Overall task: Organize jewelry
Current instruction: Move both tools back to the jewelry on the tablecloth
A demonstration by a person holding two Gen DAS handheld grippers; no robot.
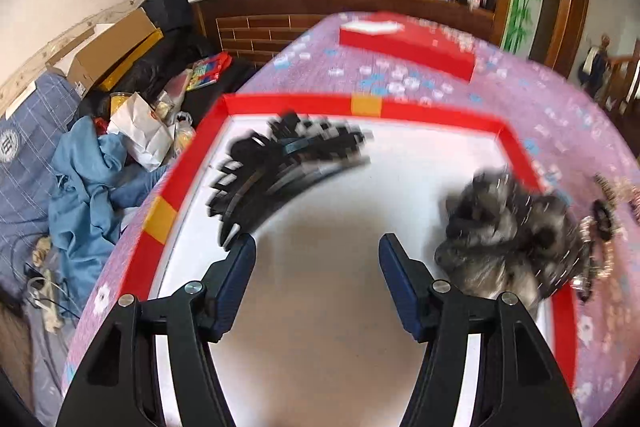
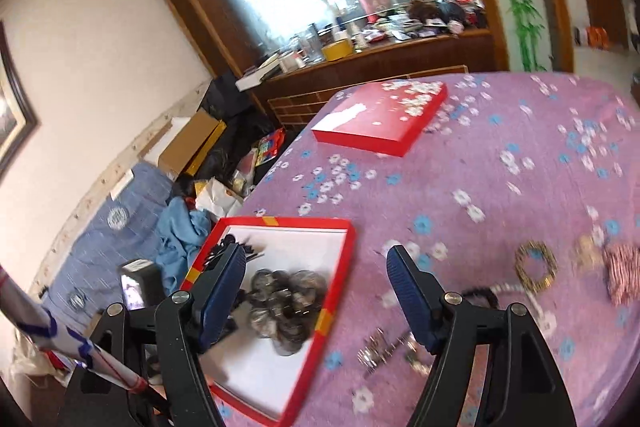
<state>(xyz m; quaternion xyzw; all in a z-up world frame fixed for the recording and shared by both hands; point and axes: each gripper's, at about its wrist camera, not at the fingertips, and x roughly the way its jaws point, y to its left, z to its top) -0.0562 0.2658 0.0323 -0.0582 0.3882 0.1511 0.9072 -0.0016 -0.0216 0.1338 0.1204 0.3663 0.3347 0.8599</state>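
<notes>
The tray (image 2: 340,267), red-rimmed with a white floor, lies on the purple cloth (image 2: 480,155) near the table's left edge and already holds two groups: black clips (image 1: 280,163) at its far left corner and a heap of grey scrunchies (image 1: 504,227) against its right wall; loose pieces lie on the cloth to the tray's right, namely a gold ring-shaped piece (image 2: 535,266), a pink beaded piece (image 2: 622,277), a dark band (image 2: 480,294) and small silver bits (image 2: 380,351); the left gripper (image 1: 318,251) hangs over the tray's bare middle, jaws spread and empty; the right gripper (image 2: 316,267) sits above the tray's right rim, jaws likewise apart with nothing between them; the step in hand looks like fetching the next loose piece, probably with the right gripper, since those pieces are on its side; doing it well means coming down squarely over one piece, closing on its rim rather than the cloth, and setting it on the tray's bare floor apart from the clips and scrunchies; both views are blurred, so finer detail is unclear; a red lid (image 2: 384,123) lies further back.
</notes>
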